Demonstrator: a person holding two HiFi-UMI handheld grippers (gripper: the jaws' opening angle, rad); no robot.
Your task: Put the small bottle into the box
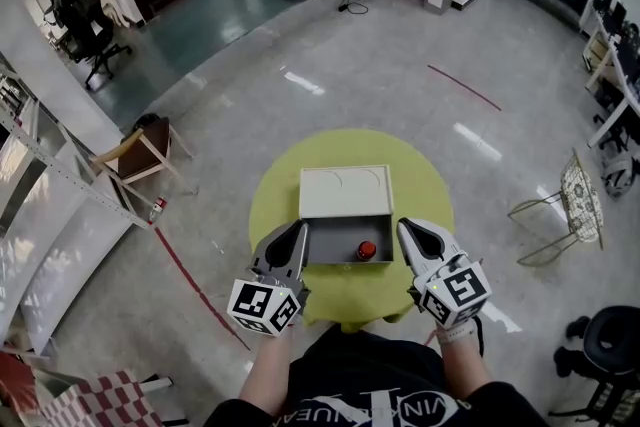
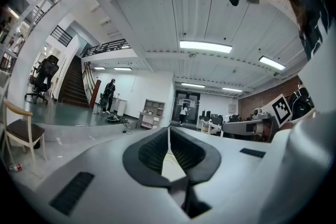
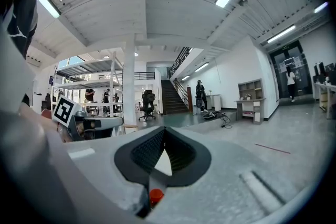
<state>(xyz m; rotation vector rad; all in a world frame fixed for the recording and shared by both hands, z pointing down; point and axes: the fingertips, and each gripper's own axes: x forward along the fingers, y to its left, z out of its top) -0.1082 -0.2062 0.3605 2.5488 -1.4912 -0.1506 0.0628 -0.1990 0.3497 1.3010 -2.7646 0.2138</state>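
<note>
On the round yellow-green table (image 1: 420, 180), the small red-capped bottle (image 1: 367, 250) lay inside the open grey rectangular box (image 1: 328, 241), its white lid (image 1: 345, 192) tipped back, so the placing looked done. The left gripper (image 1: 298, 231) and right gripper (image 1: 406, 229) flanked the box, jaws together on nothing; the next move seemed to call for drawing clear. The bottle's body was too small to make out beneath its cap.

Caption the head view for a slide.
The small bottle sits in the open box on a yellow table; left tool and right tool shut.
</note>
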